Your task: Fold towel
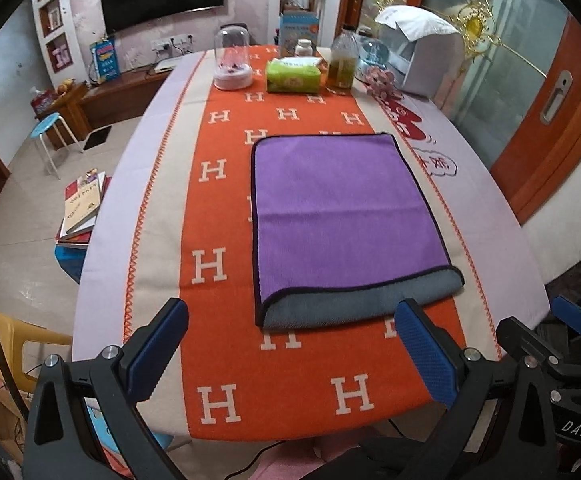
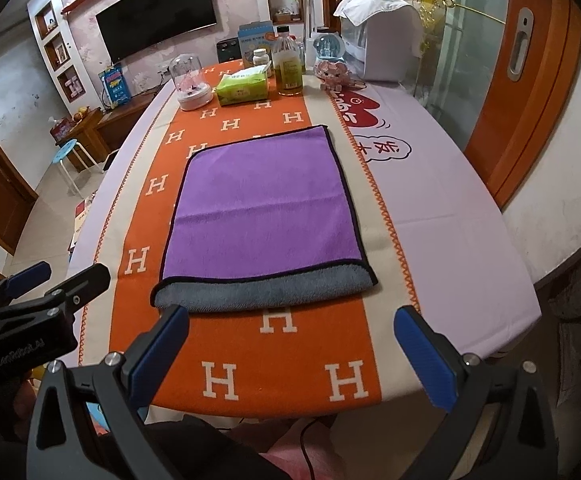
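A purple towel (image 1: 342, 216) with a grey underside lies folded over flat on the orange H-pattern runner; it also shows in the right wrist view (image 2: 262, 212). Its grey lower layer (image 1: 354, 302) sticks out along the near edge. My left gripper (image 1: 290, 320) is open and empty, above the runner just short of the towel's near edge. My right gripper (image 2: 290, 322) is open and empty, just short of the same edge. The right gripper shows at the right edge of the left wrist view (image 1: 538, 328), and the left gripper at the left edge of the right wrist view (image 2: 56, 278).
At the table's far end stand a glass dome (image 1: 232, 58), a green tissue pack (image 1: 292, 76), a bottle (image 1: 342, 62) and a white appliance (image 1: 422, 52). A blue stool (image 1: 48, 128) and stacked books (image 1: 84, 208) are on the floor to the left. A wall runs along the right.
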